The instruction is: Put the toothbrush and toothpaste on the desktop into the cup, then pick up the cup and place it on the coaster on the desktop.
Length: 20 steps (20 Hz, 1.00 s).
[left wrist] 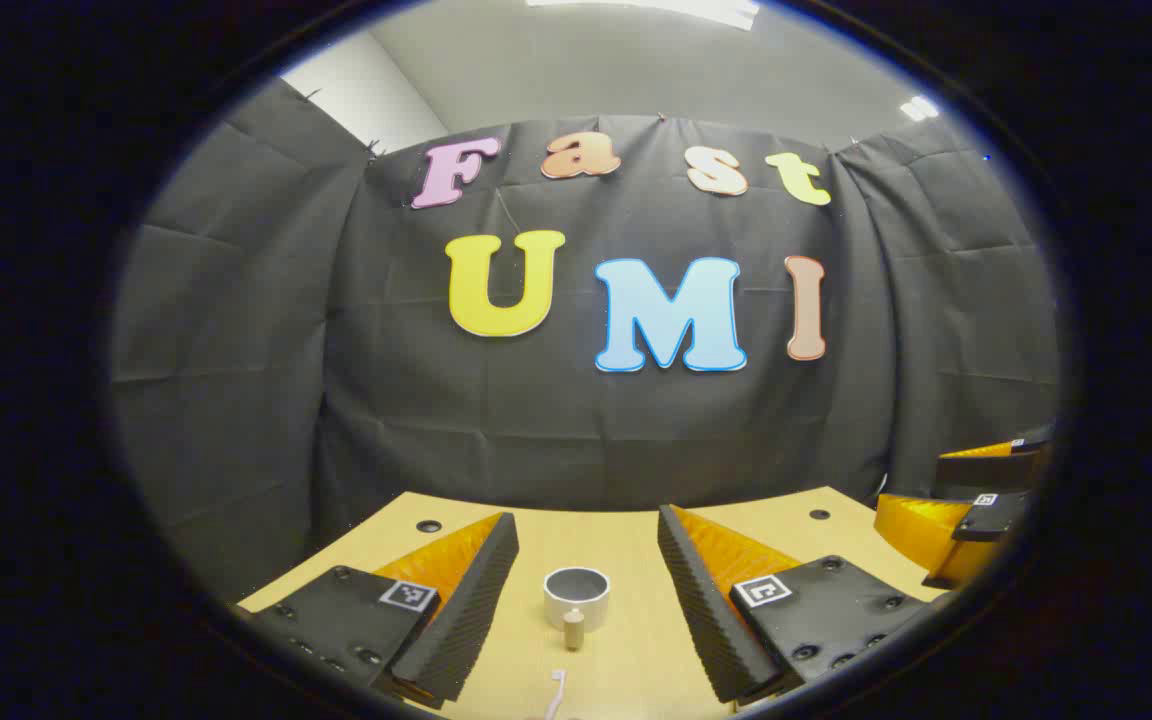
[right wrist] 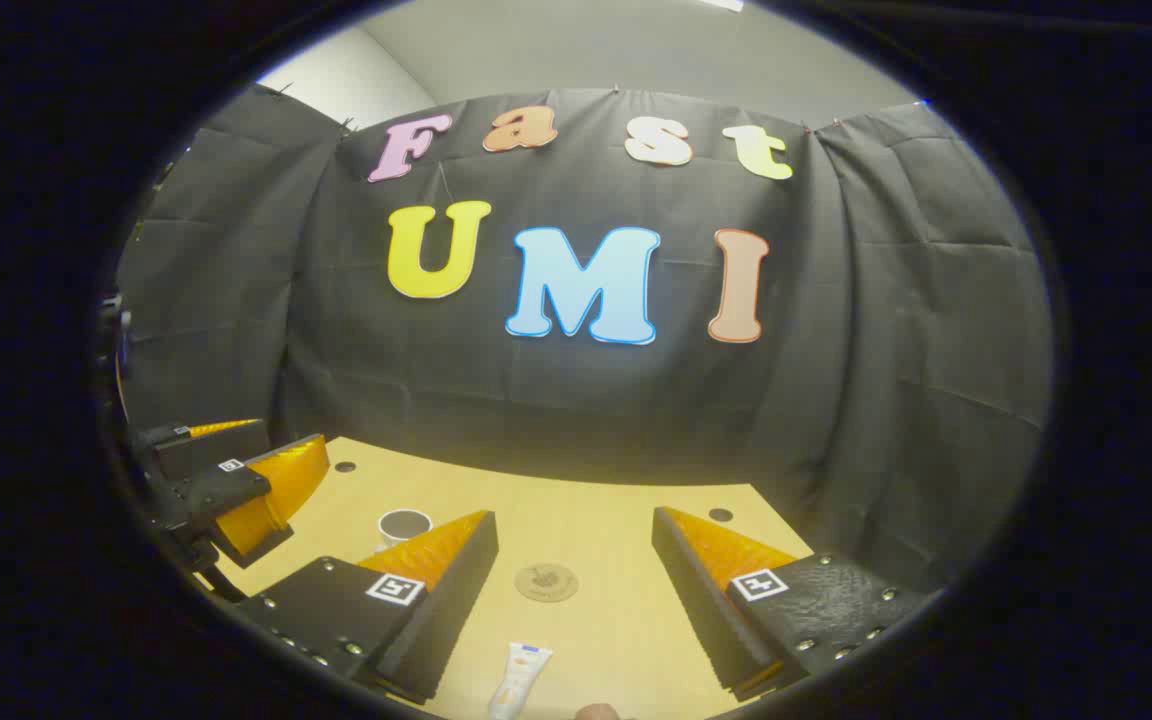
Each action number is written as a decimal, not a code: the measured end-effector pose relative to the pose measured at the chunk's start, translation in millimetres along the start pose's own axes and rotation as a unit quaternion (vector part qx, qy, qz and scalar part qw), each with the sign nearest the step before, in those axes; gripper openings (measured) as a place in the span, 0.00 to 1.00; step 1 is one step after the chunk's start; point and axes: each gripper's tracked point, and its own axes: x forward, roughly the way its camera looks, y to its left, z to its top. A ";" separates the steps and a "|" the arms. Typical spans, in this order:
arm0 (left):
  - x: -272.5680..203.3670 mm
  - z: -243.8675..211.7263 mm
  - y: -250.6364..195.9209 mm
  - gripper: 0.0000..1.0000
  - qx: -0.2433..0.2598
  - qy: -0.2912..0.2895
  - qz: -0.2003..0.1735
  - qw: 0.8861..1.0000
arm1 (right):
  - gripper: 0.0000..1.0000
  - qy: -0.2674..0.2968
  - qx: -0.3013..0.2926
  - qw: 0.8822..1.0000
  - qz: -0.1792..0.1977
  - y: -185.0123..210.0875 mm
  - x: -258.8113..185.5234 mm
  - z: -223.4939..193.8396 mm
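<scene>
Right now both of your grippers hang over the near edge of the tabletop [right wrist: 626, 560], and nothing has been picked up yet.

In the left gripper view, your left gripper [left wrist: 586, 590] has its fingers spread wide with nothing between them. Closest to you, at the near edge, lies the white toothbrush [left wrist: 556, 692]; you see just its end. A little farther in stands a small tan peg-like thing [left wrist: 573, 628], touching or just in front of the white cup [left wrist: 576, 596]. I cannot tell what the small thing is. The cup stands upright and looks empty.

In the right gripper view, your right gripper [right wrist: 576, 600] is wide open too, and holds nothing. The toothpaste [right wrist: 519, 680] lies flat at the near edge, between the fingers. Farther in, near the middle of the tabletop, lies the round brown coaster [right wrist: 546, 582]. The cup sits farther back, toward the left edge.

To start well, I think you should come down straight over the toothpaste. Keep it in the middle of the fingers. Squeeze it gently across its flat body so it does not slip. Then carry it over the cup's mouth and let go low, so the cup does not tip.
</scene>
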 end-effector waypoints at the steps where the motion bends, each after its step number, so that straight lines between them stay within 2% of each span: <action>1: -0.4 0.7 -0.7 0.92 0.001 -0.001 -0.002 1.000 | 0.96 0.003 0.001 1.000 0.002 1.6 -0.8 -1.9; 5: -0.8 0.4 -1.9 0.92 0.013 -0.002 -0.008 1.000 | 0.96 0.015 0.010 1.000 0.003 1.2 0.0 -7.2; 14: 0.6 -3.6 -1.9 0.92 0.003 0.011 -0.011 1.000 | 0.96 0.024 0.010 1.000 0.001 -1.2 2.1 -13.4; 20: -0.5 -22.1 0.9 0.92 0.012 0.052 -0.014 0.998 | 0.95 0.052 0.020 0.998 0.009 4.2 7.4 -28.8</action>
